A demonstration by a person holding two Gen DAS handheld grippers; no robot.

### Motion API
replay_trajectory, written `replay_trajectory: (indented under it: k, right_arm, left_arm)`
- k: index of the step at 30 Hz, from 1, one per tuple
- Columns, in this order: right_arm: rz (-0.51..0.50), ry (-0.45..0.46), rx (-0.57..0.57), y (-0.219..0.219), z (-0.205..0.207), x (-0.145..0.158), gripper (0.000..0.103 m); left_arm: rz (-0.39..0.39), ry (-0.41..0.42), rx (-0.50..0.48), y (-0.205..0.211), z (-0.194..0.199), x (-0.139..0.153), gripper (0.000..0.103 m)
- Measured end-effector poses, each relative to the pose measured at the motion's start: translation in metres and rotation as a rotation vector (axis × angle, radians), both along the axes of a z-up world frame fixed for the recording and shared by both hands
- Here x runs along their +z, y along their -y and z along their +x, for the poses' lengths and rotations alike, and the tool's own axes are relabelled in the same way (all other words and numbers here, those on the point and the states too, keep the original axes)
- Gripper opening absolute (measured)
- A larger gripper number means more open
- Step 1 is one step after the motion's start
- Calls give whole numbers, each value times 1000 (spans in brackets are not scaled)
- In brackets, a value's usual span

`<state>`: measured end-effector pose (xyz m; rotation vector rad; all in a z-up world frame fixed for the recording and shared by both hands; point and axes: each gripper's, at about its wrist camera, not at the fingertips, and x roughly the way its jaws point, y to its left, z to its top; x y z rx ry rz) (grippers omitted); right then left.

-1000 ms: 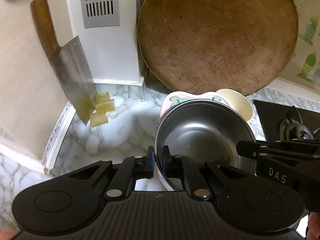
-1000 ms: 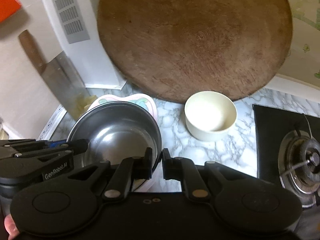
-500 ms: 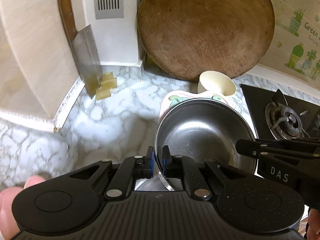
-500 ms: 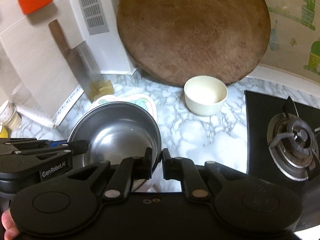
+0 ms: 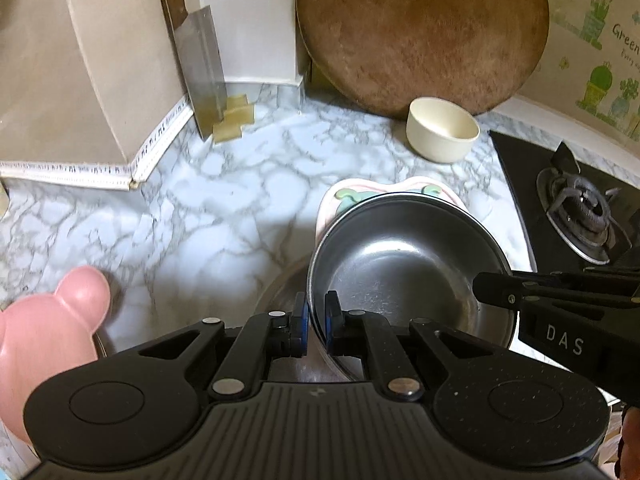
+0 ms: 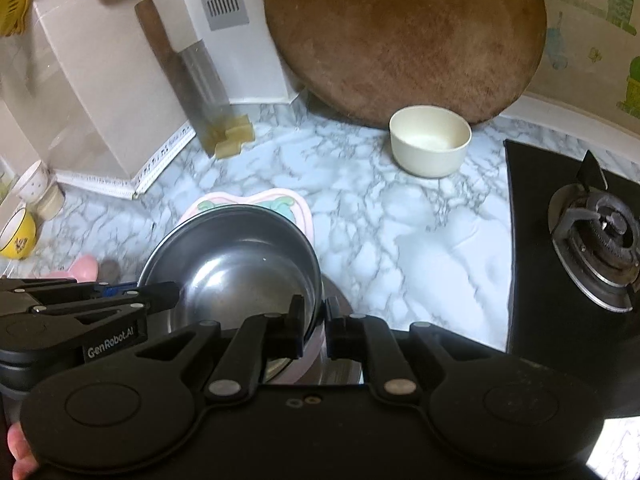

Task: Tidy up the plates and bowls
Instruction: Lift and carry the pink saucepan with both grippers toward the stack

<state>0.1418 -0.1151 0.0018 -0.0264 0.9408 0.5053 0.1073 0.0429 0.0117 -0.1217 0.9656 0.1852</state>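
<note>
Ahead of both tools I note the marble worktop (image 5: pixel 224 216), with a round wooden board (image 5: pixel 420 32) leaning at its far wall and a gas burner (image 6: pixel 600 236) off to the right of my right tool. Next in size is the load itself: a steel bowl (image 5: pixel 404 264) sitting on a pink decorated plate (image 5: pixel 332 208), the pair carried clear of the worktop between the two tools. My left tool (image 5: pixel 316 324) is clamped narrow on the bowl's near left rim; my right tool (image 6: pixel 314 326) is pinched on the bowl's rim and the plate edge beneath it at the near right. Directly under the load, close below both tools, the rim of another metal vessel shows, though I cannot tell what it is. A cream bowl (image 6: pixel 430 140) stands well ahead, just in front of the board. A pink bear-shaped dish (image 5: pixel 44 340) lies to the left of my left tool, and a yellow bowl (image 6: pixel 18 236) farther left. Risks as I judge them: the left grip appears to take the bowl alone, so the plate could slip or tilt away on that side; uneven movement of the hands would twist the stack; lowering blind could strike the vessel beneath.
</note>
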Motion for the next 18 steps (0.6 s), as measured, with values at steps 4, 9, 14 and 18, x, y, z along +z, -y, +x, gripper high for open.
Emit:
replay_trajectory:
  k: [4,9,14,18]
  right_arm:
    - [-10,-10,9,-3,-5,-9,10]
    - [-19,-13,20,-6,-6,-19,10]
    - [-29,-29,23,-10,-4,-27,10]
    - [-36,-44,23,-12,-2,-33,10]
  left_arm:
    - [10,-8,7,0,-5,-9,7]
    - [19,-5,5,-2,-6,-17,7]
    - [17,-10,7,-7,-3,-25,7]
    - [20,-18,4,-7,2,-31,7]
